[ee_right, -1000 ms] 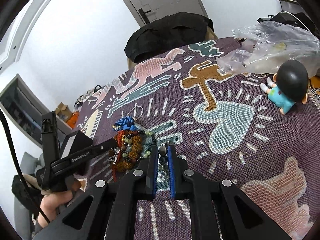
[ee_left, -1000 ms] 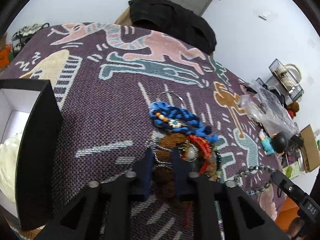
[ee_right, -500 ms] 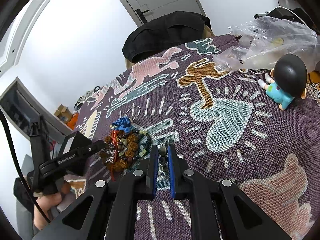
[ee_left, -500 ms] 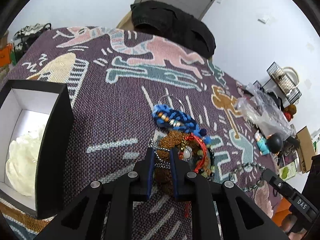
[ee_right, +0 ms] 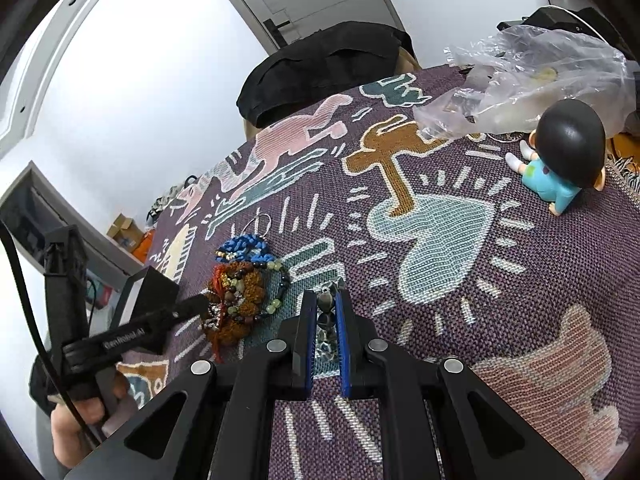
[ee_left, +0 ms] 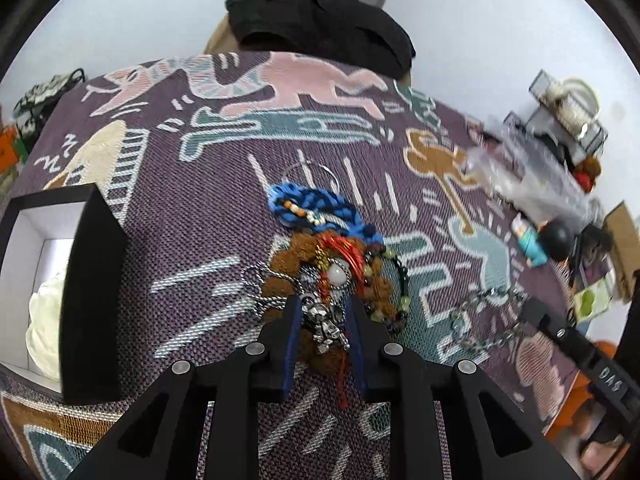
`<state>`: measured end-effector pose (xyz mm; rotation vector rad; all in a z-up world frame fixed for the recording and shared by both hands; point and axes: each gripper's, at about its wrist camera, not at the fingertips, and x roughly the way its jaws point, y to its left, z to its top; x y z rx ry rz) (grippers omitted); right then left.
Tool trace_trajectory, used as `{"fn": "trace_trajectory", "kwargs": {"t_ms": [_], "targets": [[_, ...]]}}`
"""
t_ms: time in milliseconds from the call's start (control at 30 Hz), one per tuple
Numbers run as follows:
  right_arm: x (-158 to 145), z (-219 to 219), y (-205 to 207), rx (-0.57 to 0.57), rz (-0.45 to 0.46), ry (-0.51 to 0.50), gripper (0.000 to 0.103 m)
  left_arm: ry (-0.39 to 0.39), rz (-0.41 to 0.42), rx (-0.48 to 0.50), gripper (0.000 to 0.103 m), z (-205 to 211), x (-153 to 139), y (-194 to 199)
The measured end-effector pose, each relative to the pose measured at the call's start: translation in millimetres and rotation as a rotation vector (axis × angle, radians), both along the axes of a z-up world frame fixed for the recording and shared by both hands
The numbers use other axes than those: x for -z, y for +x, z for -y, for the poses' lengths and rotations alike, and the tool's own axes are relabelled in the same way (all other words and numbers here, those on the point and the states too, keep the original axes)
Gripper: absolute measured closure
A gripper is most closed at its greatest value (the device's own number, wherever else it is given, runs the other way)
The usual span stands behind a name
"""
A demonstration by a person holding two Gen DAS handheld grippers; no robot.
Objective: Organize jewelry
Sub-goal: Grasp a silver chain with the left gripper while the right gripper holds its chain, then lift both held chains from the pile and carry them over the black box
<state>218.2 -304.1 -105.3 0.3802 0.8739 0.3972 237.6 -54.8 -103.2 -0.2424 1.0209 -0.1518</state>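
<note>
A heap of jewelry (ee_left: 332, 264) lies on the patterned cloth: a blue braided cord (ee_left: 316, 210), brown bead strands, red thread, a white bead, green beads. My left gripper (ee_left: 322, 312) is shut on a silver chain piece (ee_left: 326, 326) at the heap's near edge. The heap also shows in the right wrist view (ee_right: 240, 292). My right gripper (ee_right: 323, 304) is shut on a grey bead chain (ee_right: 326, 316), seen from the left wrist as a chain (ee_left: 480, 312) running to the right of the heap.
An open black box (ee_left: 64, 280) with white lining and cream padding stands at the left. A plastic bag (ee_right: 532, 80) and a doll figure (ee_right: 560, 156) are at the far right. A black garment (ee_left: 320, 28) lies at the cloth's far edge.
My left gripper has shifted right within the heap and now pinches the silver chain piece. The right gripper keeps its hold on the grey bead chain and has barely moved.
</note>
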Motion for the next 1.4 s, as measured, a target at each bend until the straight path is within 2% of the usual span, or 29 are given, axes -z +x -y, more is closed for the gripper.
{"fn": "trace_trajectory", "kwargs": {"t_ms": [100,267,400,467,567,667,800,967,1200,1267,1367,1400], "targets": [[0.2,2.8,0.6,0.006,-0.001,0.000,0.093,0.029,-0.038,0.027,0.079,8.2,6.5,5.1],[1.2,7.3,0.8,0.015,-0.002,0.006,0.092,0.127,-0.074,0.047,0.079,21.6,8.3,13.1],[2.1,8.7,1.3,0.017,-0.006,0.010,0.092,0.165,-0.110,0.068,0.071,27.6,10.6,18.4],[1.6,10.0,1.1,0.019,-0.004,0.011,0.093,0.132,-0.096,0.050,0.071,22.4,6.2,17.2],[1.2,12.7,1.4,0.027,-0.004,0.010,0.092,0.136,-0.052,0.019,0.071,15.1,-4.0,12.7],[2.3,12.7,2.1,0.028,-0.005,0.012,0.092,0.185,-0.048,-0.005,0.071,10.5,-7.5,12.6],[3.6,9.9,2.0,0.022,-0.007,0.011,0.092,0.208,-0.069,0.044,0.071,20.6,-0.8,18.0],[5.4,13.9,3.1,0.031,-0.013,0.014,0.092,0.276,-0.086,0.085,0.071,37.0,5.3,24.2],[9.2,19.5,4.2,0.041,-0.021,0.024,0.092,0.358,-0.106,0.094,0.073,48.3,15.0,29.1],[9.8,20.1,3.8,0.041,-0.021,0.024,0.092,0.340,-0.106,0.087,0.073,46.5,14.9,30.4],[10.1,19.9,3.5,0.041,-0.021,0.025,0.092,0.269,-0.103,0.085,0.074,36.4,14.2,31.4],[10.0,19.9,3.5,0.040,-0.020,0.024,0.092,0.249,-0.100,0.085,0.082,32.2,13.7,31.0]]}}
